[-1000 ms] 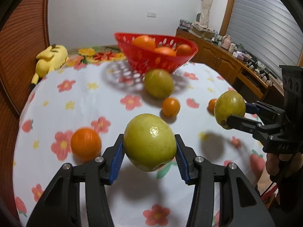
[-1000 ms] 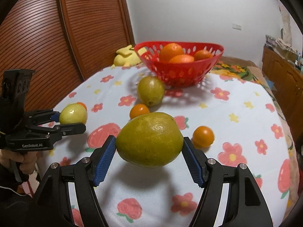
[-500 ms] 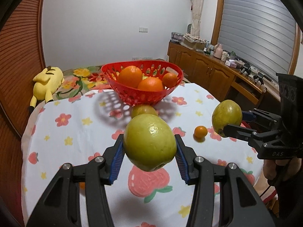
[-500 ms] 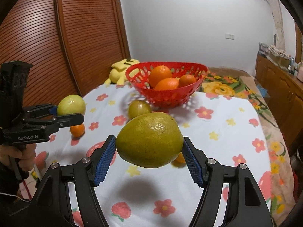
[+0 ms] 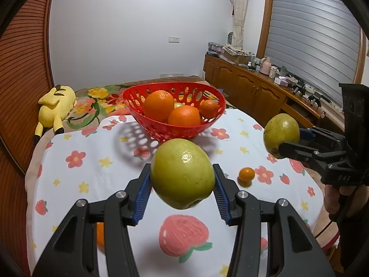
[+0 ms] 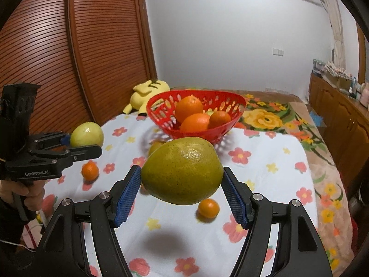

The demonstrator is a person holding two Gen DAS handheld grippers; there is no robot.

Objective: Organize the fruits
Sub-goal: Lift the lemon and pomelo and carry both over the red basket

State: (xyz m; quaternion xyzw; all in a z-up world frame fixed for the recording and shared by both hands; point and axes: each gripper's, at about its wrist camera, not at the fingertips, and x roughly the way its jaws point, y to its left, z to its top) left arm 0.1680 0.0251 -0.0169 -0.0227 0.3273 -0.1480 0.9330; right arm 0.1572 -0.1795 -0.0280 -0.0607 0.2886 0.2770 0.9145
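The left gripper pinches a pale green fruit between its blue pads, clear above the flowered tablecloth. The right gripper clamps a darker green fruit the same way. The red basket with oranges sits at twelve o'clock of both. Only the right wrist view shows a third green fruit on the cloth beneath the basket; only the left shows an orange half hidden at seven o'clock.
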